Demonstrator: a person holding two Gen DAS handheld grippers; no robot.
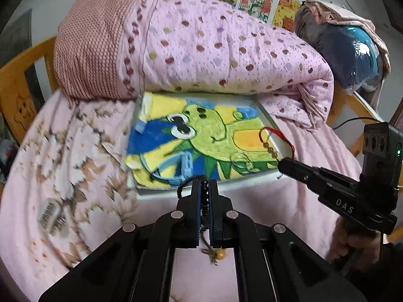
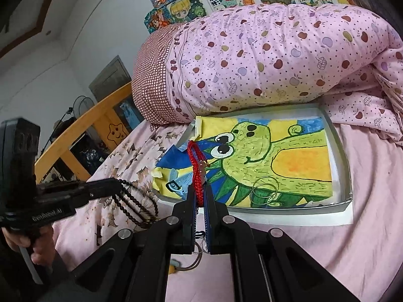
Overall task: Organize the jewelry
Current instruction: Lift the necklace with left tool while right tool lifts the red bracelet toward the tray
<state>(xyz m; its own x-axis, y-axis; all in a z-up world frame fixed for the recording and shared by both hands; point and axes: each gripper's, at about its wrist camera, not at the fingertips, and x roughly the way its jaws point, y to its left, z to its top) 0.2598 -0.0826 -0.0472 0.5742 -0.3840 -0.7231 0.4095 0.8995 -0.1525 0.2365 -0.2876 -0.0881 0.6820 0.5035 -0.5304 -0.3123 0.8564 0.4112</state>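
Your left tool (image 1: 204,185) is clamped shut on a string of small black beads (image 1: 206,196), which runs between its blue pads and trails out behind them to a brown knotted cord with an amber bead (image 1: 221,253). In the right wrist view the same black strand hangs in loops from that tool's tip over the pink floral bedsheet (image 1: 75,151), just left of the near left corner of the shallow white tray (image 2: 345,166). Your right tool (image 2: 200,191) is closed on a red braided cord bracelet (image 2: 195,166); the cord stands up from the pads over the tray's near left part, and a metal key ring (image 2: 197,256) dangles behind the pads. From the left wrist view the red cord arcs away from that tool's tip with a row of tan beads (image 1: 270,148) along it, above the tray's right edge. The tray lies on the bed and is lined with a bright crayon drawing of a green dinosaur on yellow and blue (image 2: 277,161). Resting on the drawing near the tray's near edge are thin clear bangles (image 2: 264,191), and towards its near left corner lies a light blue plastic piece (image 1: 185,163). A small clear plastic box (image 1: 50,214) sits on the sheet well left of the tray. Behind the tray, touching its far edge, lies a rolled pink quilt with an apple print (image 2: 277,58).
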